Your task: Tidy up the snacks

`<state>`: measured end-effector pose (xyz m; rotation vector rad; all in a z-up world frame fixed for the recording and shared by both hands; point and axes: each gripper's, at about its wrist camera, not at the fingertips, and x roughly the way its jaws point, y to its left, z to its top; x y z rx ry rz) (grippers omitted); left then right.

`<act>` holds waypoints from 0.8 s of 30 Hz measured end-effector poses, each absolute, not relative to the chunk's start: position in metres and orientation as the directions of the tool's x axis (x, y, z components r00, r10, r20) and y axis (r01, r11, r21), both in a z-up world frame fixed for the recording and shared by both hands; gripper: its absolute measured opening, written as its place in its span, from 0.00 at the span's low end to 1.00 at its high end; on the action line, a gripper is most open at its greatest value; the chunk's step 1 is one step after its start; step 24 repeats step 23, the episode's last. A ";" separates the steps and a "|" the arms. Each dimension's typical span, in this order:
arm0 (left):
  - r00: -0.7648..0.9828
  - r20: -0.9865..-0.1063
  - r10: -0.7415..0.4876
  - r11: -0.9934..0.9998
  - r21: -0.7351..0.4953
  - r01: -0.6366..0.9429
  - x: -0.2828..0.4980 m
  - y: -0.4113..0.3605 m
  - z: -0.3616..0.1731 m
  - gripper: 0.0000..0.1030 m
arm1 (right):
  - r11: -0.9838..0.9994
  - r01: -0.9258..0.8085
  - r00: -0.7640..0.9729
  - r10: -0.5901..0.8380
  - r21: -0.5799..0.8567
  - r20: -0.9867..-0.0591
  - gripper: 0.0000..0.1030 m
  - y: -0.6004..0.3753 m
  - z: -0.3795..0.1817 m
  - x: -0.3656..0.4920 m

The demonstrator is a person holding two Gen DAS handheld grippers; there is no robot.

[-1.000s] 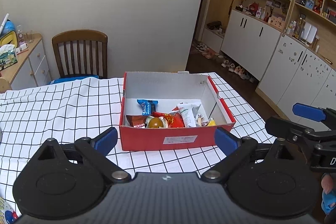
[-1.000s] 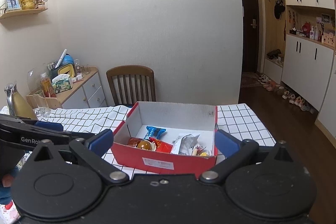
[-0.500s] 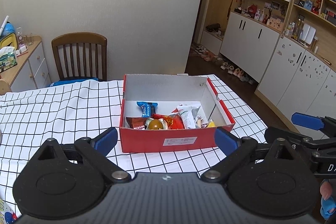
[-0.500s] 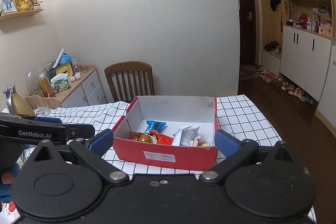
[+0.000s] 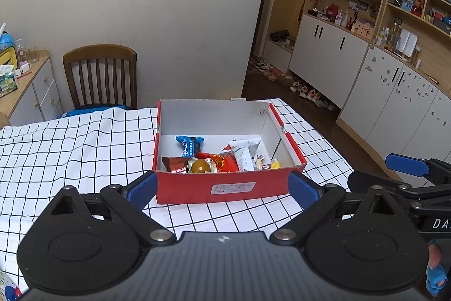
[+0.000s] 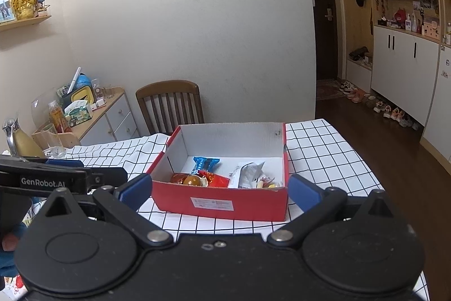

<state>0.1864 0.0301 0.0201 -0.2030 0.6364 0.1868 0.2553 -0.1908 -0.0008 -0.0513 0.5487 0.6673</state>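
A red cardboard box (image 5: 225,188) (image 6: 222,202) with white inner walls sits on the checked tablecloth (image 5: 70,148). Inside lie several snacks: a blue packet (image 5: 189,145) (image 6: 205,162), a red packet (image 5: 222,161) (image 6: 214,179), a round amber sweet (image 5: 200,166) (image 6: 194,180) and a white packet (image 5: 242,157) (image 6: 248,174). My left gripper (image 5: 222,189) hangs open in front of the box with nothing held. My right gripper (image 6: 220,192) is likewise open and empty, just short of the box's front wall. Each gripper shows at the edge of the other's view.
A wooden chair (image 5: 100,75) (image 6: 170,106) stands behind the table against the wall. A low sideboard (image 6: 112,117) with bottles and tissues is at the left. White cupboards (image 5: 366,81) and shoes on the floor (image 5: 304,89) fill the right side. The table's right edge (image 6: 358,154) drops to dark floor.
Both grippers have drawn back and risen slightly, so the box sits a little lower and farther in each view. The snacks have not moved and both grippers stay open.
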 end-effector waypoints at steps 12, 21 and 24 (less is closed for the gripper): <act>0.793 -0.600 0.102 0.966 -0.131 -0.224 0.188 0.031 0.025 0.96 | 0.791 -0.598 0.652 0.575 0.131 -0.495 1.00 -0.194 0.004 0.256; 0.796 -0.597 0.100 0.962 -0.146 -0.230 0.186 0.036 0.023 0.96 | 0.799 -0.587 0.653 0.565 0.135 -0.504 1.00 -0.192 0.004 0.255; 0.795 -0.599 0.094 0.963 -0.148 -0.226 0.184 0.036 0.022 0.96 | 0.801 -0.582 0.652 0.563 0.141 -0.508 1.00 -0.193 0.003 0.255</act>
